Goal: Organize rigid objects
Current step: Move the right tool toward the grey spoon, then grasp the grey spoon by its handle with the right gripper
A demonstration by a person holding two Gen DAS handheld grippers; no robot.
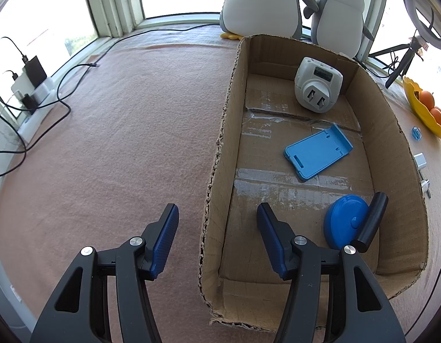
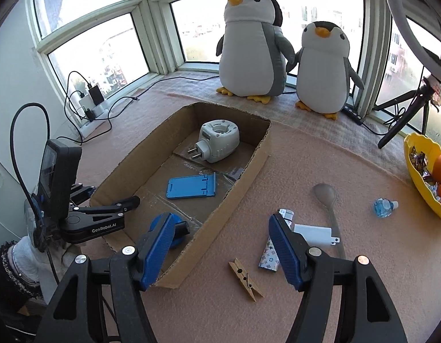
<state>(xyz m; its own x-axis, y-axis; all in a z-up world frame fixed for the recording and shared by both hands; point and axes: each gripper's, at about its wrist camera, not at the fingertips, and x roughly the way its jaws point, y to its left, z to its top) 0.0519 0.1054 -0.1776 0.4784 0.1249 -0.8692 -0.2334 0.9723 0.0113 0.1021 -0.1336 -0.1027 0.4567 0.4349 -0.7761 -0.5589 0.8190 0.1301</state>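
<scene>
An open cardboard box lies on the pink cloth. It holds a white plug-in device, a blue phone stand, a blue round disc and a black cylinder. My left gripper is open and empty, straddling the box's left wall. My right gripper is open and empty above the box's right wall. Right of the box lie a wooden clothespin, a patterned lighter, a white charger, a spoon and a small blue bottle.
Two plush penguins stand by the window behind the box. A yellow fruit bowl sits at the right edge. A power strip with chargers and cables lies at the far left. A tripod stands at the right.
</scene>
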